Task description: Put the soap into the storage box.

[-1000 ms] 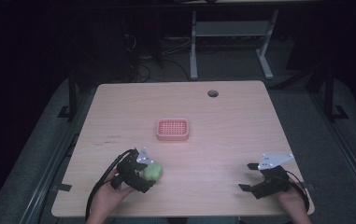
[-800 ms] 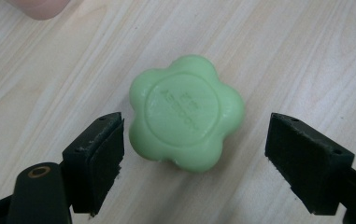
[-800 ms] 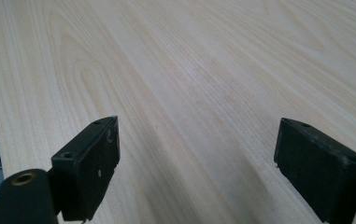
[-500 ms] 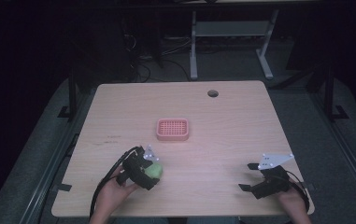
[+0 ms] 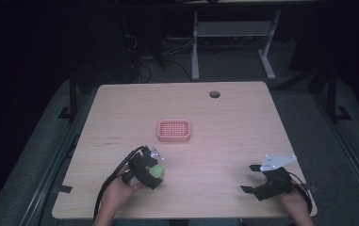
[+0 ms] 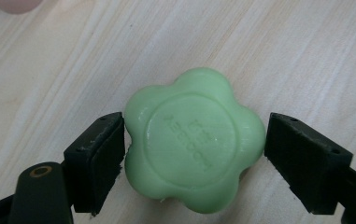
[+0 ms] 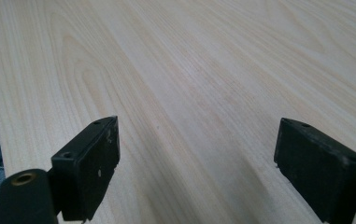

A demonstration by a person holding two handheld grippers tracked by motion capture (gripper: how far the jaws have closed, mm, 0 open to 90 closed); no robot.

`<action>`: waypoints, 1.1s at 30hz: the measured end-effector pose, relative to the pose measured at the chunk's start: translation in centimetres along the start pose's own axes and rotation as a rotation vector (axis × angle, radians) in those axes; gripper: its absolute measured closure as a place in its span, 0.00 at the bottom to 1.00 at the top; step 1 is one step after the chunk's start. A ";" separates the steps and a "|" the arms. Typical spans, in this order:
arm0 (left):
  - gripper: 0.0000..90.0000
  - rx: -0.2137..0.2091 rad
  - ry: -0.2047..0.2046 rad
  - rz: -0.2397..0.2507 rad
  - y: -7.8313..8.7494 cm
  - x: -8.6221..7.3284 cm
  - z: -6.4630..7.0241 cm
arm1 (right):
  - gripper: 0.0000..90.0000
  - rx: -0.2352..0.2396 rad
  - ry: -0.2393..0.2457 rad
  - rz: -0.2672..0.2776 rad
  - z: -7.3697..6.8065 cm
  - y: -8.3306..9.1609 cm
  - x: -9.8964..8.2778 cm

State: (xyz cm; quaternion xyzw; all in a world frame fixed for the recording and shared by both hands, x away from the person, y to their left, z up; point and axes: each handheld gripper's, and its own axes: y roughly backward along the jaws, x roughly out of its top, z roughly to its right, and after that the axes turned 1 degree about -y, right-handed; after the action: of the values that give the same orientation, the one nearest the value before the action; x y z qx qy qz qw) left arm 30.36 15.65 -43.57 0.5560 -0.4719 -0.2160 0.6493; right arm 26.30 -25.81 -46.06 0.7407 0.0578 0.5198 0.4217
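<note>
Light wood table, dark room behind it, desk frame and cables on the floor beyond the far edge.

Left gripper, high view: near the front-left part of the table, held in the person's left hand, black cable looping back toward the table edge. A green soap sits at its tip.

Left gripper view: the soap is flower-shaped, pale green, with a raised round centre bearing embossed lettering too faint to read. It lies between the two black jaws. The jaw on the left of that view touches the soap's edge; the jaw on the right stands just beside it, and I cannot tell whether it touches. Cannot tell whether the jaws grip the soap or merely bracket it. Wood grain shows underneath; whether the soap rests on the table or is lifted, I cannot tell.

Pink soap dish: near the table's middle, ridged top, farther from the person than the left gripper, apart from it.

Right gripper, high view: near the front-right corner, grey three-cornered plate on top, right hand behind it. Right gripper view: jaws spread wide, bare wood between them.

Round cable hole near the far edge
</note>
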 end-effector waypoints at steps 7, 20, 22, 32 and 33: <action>0.24 0.001 0.001 -0.016 -0.3 0.2 0.0 | 0.15 0.001 -0.004 0.002 0.0 0.0 0.0; 0.26 -0.020 0.033 -0.037 -0.7 0.3 -0.4 | 0.15 0.001 0.002 0.002 0.0 0.0 0.0; 0.27 -0.024 0.039 -0.036 -0.8 0.3 -0.5 | 0.15 0.001 -0.001 0.002 0.0 0.0 0.0; 0.28 -0.035 0.049 -0.045 -0.9 0.4 -0.6 | 0.15 0.001 0.000 0.001 0.0 0.0 0.0; 0.28 -0.035 0.049 -0.045 -0.9 0.4 -0.6 | 0.15 0.001 0.000 0.001 0.0 0.0 0.0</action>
State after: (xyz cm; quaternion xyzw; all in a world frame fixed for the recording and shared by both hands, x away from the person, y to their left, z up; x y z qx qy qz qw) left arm 31.29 15.37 -44.21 0.5601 -0.4391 -0.2251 0.6654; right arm 26.27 -25.78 -46.03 0.7411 0.0577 0.5199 0.4209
